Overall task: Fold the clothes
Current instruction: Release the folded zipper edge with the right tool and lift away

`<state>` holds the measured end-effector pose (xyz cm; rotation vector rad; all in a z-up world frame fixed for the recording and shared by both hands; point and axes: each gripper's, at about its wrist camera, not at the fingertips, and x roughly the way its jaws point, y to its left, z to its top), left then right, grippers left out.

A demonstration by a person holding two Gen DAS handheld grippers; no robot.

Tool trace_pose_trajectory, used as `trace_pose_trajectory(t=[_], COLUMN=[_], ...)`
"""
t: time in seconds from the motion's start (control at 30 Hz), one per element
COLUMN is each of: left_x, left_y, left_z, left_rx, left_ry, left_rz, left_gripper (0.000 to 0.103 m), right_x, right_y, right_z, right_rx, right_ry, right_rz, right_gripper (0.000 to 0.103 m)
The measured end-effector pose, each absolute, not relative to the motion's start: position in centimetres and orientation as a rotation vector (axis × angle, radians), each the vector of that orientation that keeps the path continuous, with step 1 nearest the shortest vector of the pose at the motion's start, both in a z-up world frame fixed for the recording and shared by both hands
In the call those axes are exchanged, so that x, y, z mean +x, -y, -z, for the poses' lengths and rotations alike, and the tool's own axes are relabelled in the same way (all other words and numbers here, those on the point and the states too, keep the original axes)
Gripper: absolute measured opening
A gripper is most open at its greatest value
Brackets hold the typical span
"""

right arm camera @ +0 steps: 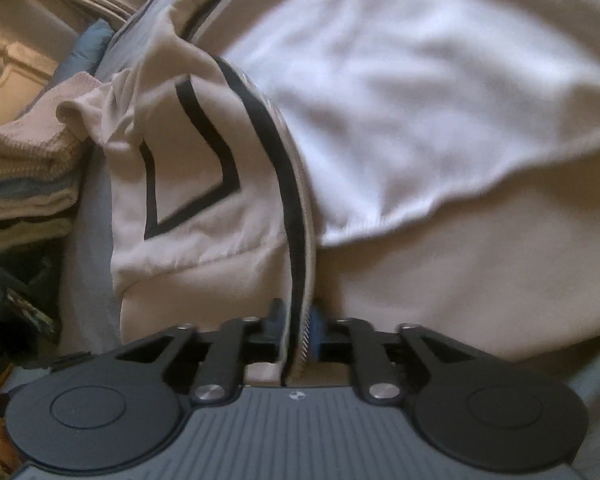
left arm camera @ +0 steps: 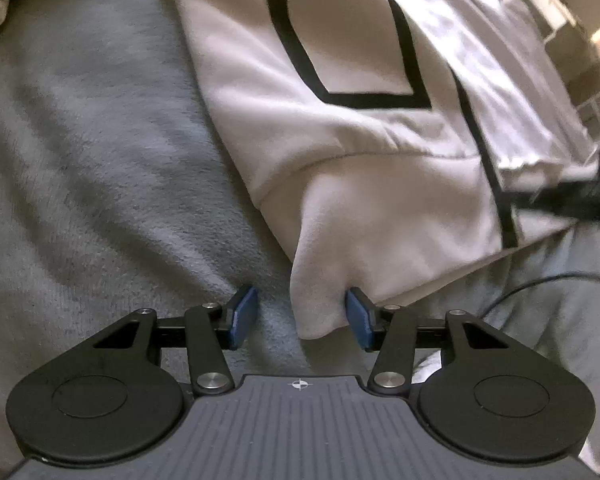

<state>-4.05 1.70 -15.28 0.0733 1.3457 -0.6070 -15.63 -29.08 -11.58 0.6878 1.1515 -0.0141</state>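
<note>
Folding looks midway: your right gripper [right arm camera: 296, 328] pinches the white zip jacket's [left arm camera: 340, 128] black-trimmed zipper edge [right arm camera: 296, 240] on the grey blanket [left arm camera: 100, 160]; your left gripper [left arm camera: 302, 316] gapes around its corner, gripping nothing.

One white jacket [left arm camera: 364, 168] with black trim, spread on one grey blanket [left arm camera: 100, 160]. One black pocket outline [left arm camera: 340, 80] visible on it, one zip edge [right arm camera: 300, 240]. One stack of folded clothes [right arm camera: 28, 184] at left of right wrist view; piece count unclear. Two tongs: left [left arm camera: 302, 318], right [right arm camera: 296, 328]. One black cable [left arm camera: 540, 284] on blanket.
</note>
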Motion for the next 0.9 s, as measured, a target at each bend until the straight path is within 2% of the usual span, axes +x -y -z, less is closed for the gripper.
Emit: trace_pose_trajectory(t=[0.03,0.07,0.2,0.4,0.57,0.7,0.83,0.9], left_x=[-4.0,-4.0,-4.0,-4.0,-4.0,-4.2,-4.5,-4.7], left_y=[-1.7,-1.8,-1.9,-2.2,-2.7,-2.6,-2.7,-2.7], left_z=[15.3,15.4,15.5,15.7,15.8,16.0,16.2,16.3], left_rx=[0.075,0.077,0.086,0.092,0.088,0.112,0.121,0.122], left_ry=[-1.346,-1.346,-1.348,-1.344,-1.331,-1.313,-1.293,-1.280], left_rz=[0.609,0.611,0.619,0.645,0.686,0.722,0.754,0.771], left_gripper=[0.050,0.050,0.050,0.050,0.050,0.051,0.054,0.056], right_x=[-15.4,-14.9,-10.1,1.9,11.7,15.9,17.7,18.3], right_y=[29.4,29.9,31.6,32.3,32.9,34.8,36.0,36.3], right_z=[10.7,9.9,7.7,8.3,9.4,11.1,13.2,14.1], right_rx=[0.692,0.713,0.798,0.935,0.824,0.821,0.850,0.869], right_ry=[-1.120,-1.082,-0.965,-0.848,-0.801,-0.791,-0.791,-0.799], right_rz=[0.017,0.008,-0.040,-0.101,-0.044,0.002,0.026,0.001], right_gripper=[0.036,0.041,0.041,0.041,0.042,0.049,0.063,0.063])
